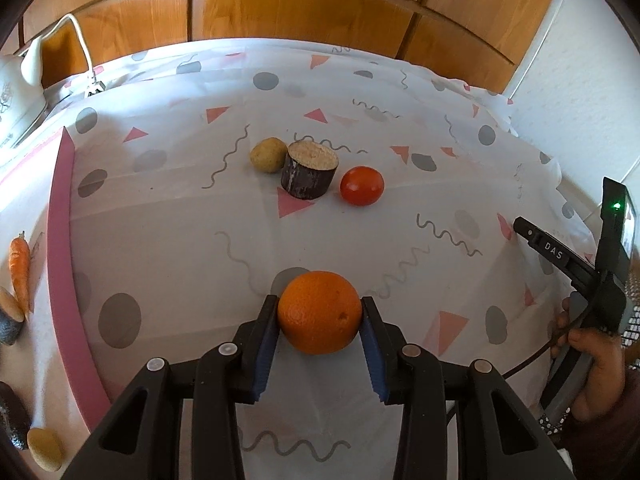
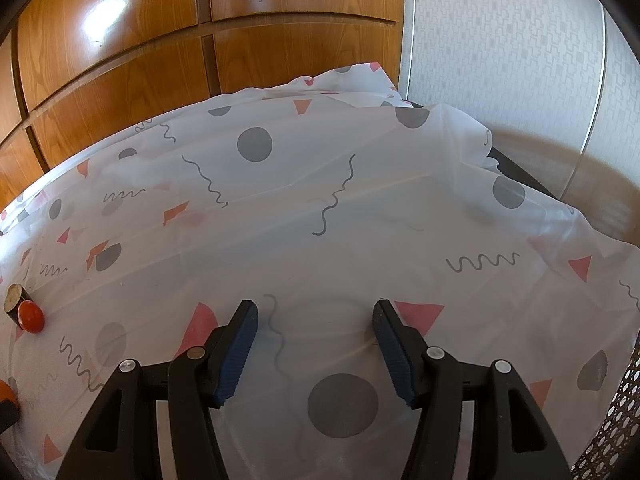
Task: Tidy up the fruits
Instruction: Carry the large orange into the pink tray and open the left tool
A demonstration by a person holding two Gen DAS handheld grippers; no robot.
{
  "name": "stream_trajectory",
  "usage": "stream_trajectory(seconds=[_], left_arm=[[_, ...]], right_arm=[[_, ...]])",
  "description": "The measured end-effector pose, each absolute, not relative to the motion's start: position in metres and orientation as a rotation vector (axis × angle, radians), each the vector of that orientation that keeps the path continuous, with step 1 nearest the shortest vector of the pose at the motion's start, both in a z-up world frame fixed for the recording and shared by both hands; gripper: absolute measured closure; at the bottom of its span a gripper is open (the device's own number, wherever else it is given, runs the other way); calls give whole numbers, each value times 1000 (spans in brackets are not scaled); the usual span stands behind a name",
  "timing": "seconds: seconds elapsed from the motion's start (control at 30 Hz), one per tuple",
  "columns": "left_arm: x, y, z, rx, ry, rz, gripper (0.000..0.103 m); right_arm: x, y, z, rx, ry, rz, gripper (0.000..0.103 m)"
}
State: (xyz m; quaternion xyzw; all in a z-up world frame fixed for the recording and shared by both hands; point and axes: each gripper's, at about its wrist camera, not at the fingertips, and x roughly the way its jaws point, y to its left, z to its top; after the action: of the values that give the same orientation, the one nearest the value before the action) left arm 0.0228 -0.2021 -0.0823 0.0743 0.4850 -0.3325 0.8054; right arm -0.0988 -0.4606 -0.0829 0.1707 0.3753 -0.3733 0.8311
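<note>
The left claw (image 1: pixel 320 322) is pinching the orange (image 1: pixel 319 312), a blue pad pressed against each flank, the fruit sitting low at the near middle of the cloth-covered surface (image 1: pixel 160 240). The hold worries me — the pads meet a round, waxy skin only at two small spots near the fingertips, so a quick lift or swing could let it roll out forward and trundle toward the tomato (image 1: pixel 362 185), the cut log-like piece (image 1: pixel 309 175) and the potato (image 1: pixel 269 155) farther back. The loose cloth may also drag if the claw scrapes it. On the left, past the pink strip (image 1: pixel 60 280), a carrot (image 1: pixel 20 270) lies among other pieces — a careless drop there would knock them about. The right claw (image 2: pixel 316 344) hangs spread and empty over bare cloth, well off to the right, too far to catch anything.
</note>
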Motion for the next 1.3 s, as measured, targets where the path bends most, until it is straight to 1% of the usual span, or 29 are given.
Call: stream_trajectory(seconds=[0.13,0.33,0.77,1.07,1.3], left_arm=[[21,-200,-83,153,1024,-720,63],[27,-193,-83,86,1059,-734,64],[23,-181,-77,69,1073,-715,64],[19,-141,-39,-29,998,-708,64],[31,-90,-13,-127,931,-637,64]], right_arm=[[-98,-460,-83,359,803,-791,42],[-98,-459,-82,354,816,-787,42],[-97,-457,-83,343,818,-787,40],[-96,-457,-82,338,821,-789,40],[-93,-457,-81,323,842,-792,40]])
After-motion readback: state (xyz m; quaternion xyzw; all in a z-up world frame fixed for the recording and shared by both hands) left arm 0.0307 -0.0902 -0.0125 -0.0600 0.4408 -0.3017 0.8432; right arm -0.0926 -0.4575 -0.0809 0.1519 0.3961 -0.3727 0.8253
